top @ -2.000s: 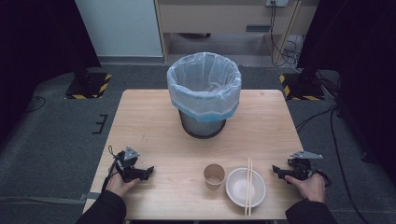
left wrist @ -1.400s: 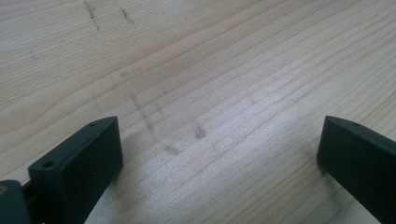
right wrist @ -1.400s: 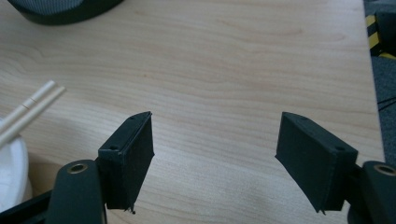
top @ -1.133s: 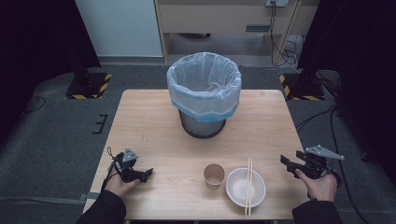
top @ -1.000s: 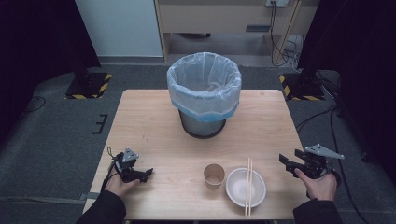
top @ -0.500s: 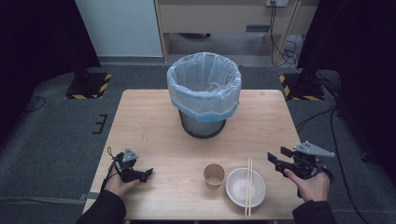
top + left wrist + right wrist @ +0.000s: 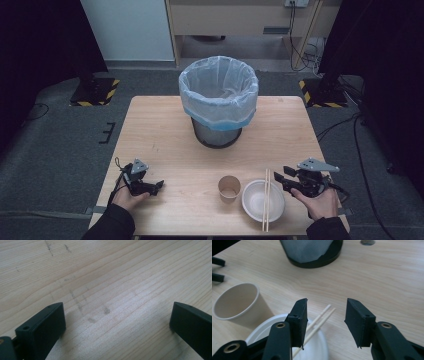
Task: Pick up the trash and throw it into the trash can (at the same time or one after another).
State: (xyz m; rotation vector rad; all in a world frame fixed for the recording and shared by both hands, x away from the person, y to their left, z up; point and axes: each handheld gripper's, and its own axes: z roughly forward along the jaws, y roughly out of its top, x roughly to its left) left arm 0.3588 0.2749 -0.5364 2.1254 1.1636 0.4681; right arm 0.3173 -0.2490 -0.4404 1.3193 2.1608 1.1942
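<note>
Chopsticks (image 7: 266,197) lay across the white bowl (image 7: 255,206) at lower right of the high view, long axis running toward the bin (image 7: 218,100) — just left of the right gripper (image 7: 283,179), jaws apart. Left gripper (image 7: 159,184) sat open, well apart at lower left. Since earlier frames the right gripper had shifted left toward them.

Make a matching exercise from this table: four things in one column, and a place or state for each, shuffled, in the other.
Things:
1. chopsticks
2. paper cup
3. bin
4. right tool

Places or states:
A. lined with a pale bag, at the middle of the table
B. lying across the white bowl
C. open, jaws apart, near the bowl
D. standing upright, empty, left of the bowl

Pairs: 1-B, 2-D, 3-A, 4-C
</note>
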